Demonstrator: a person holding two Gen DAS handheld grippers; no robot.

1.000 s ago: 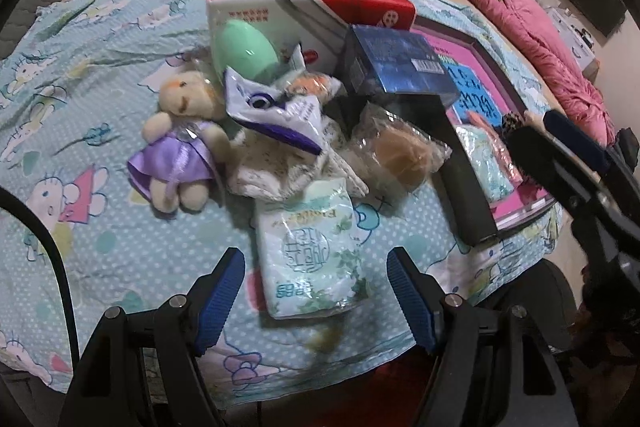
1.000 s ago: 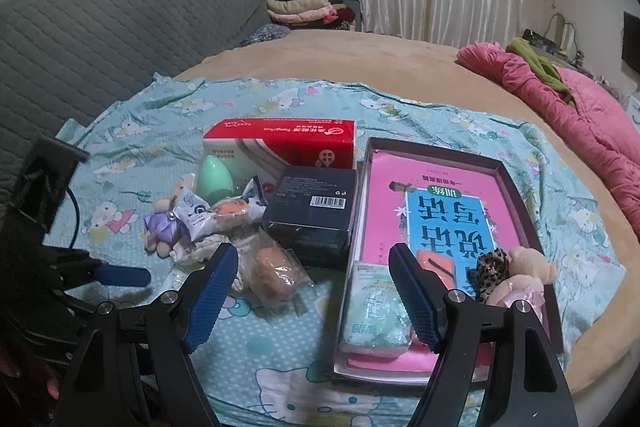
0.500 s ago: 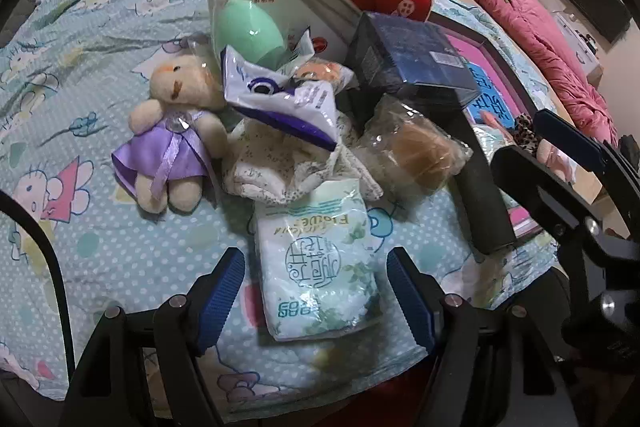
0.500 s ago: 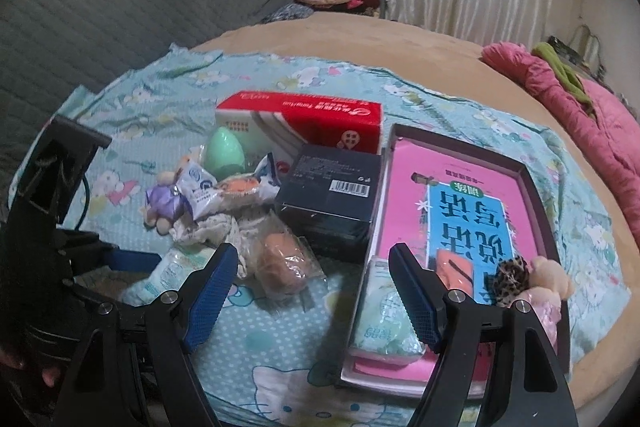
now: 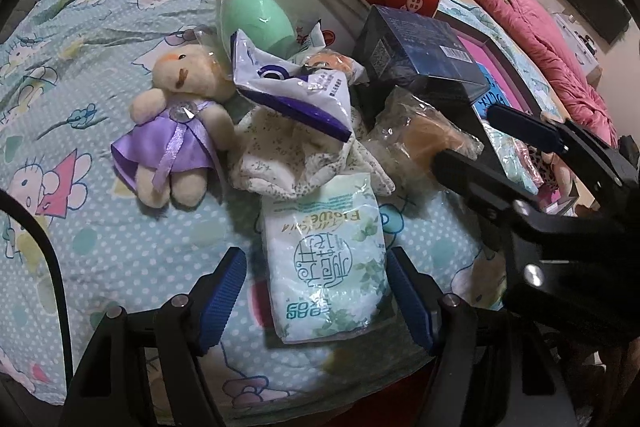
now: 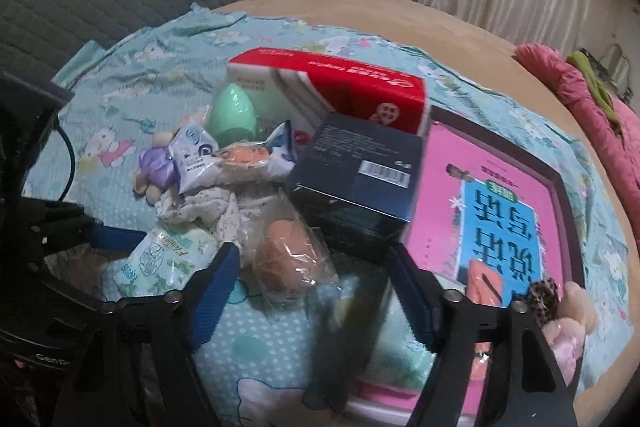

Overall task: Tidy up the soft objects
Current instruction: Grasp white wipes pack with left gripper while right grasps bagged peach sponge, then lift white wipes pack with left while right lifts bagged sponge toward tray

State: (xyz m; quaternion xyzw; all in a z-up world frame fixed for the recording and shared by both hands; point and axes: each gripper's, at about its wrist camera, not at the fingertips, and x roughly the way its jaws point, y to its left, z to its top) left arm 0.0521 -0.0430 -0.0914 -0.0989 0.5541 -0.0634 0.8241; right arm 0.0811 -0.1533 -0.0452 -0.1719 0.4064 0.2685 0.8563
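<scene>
My left gripper (image 5: 316, 291) is open, its blue pads on either side of a green-and-white tissue pack (image 5: 326, 259), not touching it. Behind it lie a crumpled floral cloth (image 5: 304, 163), a plush bear in a purple dress (image 5: 176, 131), a white-and-purple snack bag (image 5: 296, 87) and a green sponge egg (image 5: 256, 15). My right gripper (image 6: 312, 291) is open just before a bagged orange sponge (image 6: 286, 259). The tissue pack also shows in the right wrist view (image 6: 160, 263).
A red-and-white box (image 6: 332, 91) and a dark blue box (image 6: 360, 167) stand behind the pile. A dark-framed tray (image 6: 556, 183) with a pink book holds a leopard scrunchie (image 6: 542, 297) and pink plush items. A pink quilt (image 5: 532, 27) lies far right.
Both grippers have moved forward toward the pile. The tissue pack now sits between my left pads, and the bagged orange sponge is close before my right gripper. Both stayed open.
</scene>
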